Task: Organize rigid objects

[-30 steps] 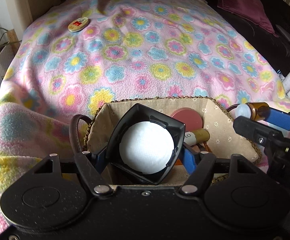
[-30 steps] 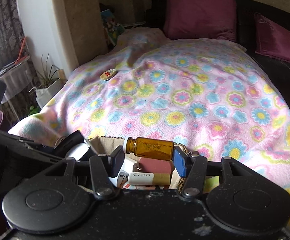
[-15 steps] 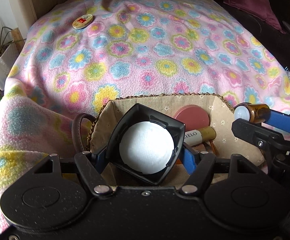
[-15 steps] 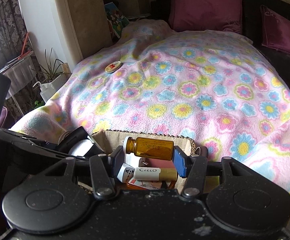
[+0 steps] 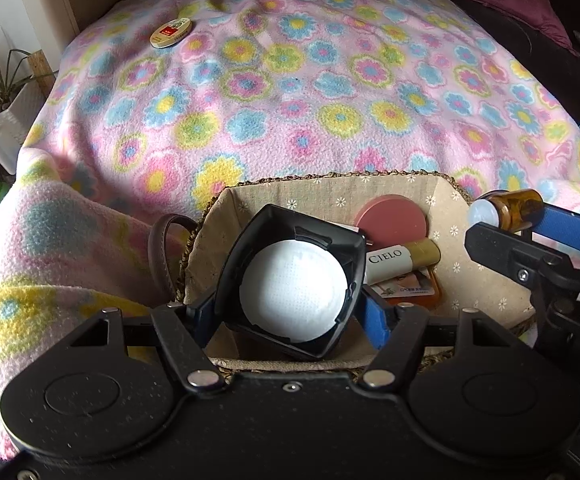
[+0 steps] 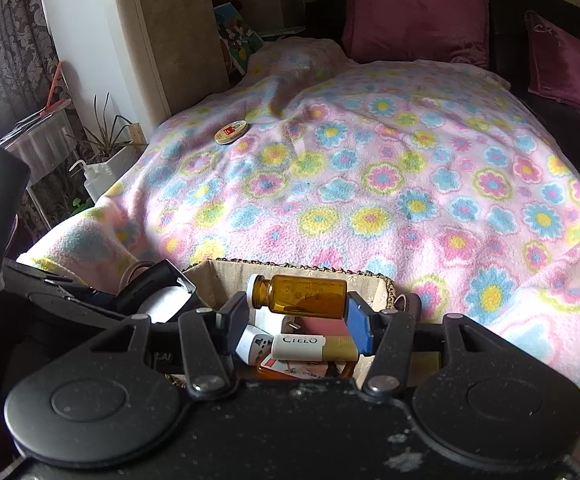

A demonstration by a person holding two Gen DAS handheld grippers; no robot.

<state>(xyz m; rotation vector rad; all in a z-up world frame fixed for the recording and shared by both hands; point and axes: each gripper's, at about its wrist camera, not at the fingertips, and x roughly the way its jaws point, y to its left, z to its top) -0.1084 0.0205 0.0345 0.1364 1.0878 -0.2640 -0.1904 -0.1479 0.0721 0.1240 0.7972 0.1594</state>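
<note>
My left gripper (image 5: 290, 316) is shut on a black square compact with a white puff (image 5: 293, 286) and holds it over the left part of a cloth-lined woven basket (image 5: 329, 190). My right gripper (image 6: 295, 312) is shut on an amber glass bottle (image 6: 301, 295), held sideways over the same basket (image 6: 226, 270); the bottle also shows in the left wrist view (image 5: 509, 208). In the basket lie a pink round case (image 5: 391, 218), a white and gold CIELO tube (image 5: 401, 258) and an orange card packet (image 5: 409, 290).
The basket sits at the near edge of a bed with a pink flowered fleece blanket (image 6: 369, 184). A small round tin (image 5: 171, 33) lies on the blanket at the far left. Purple pillows (image 6: 413, 12) are at the head. A potted plant (image 6: 106, 136) stands left of the bed.
Both grippers have come lower and a little forward over the basket, each still holding its object. The blanket and tin look nearer in both views.
</note>
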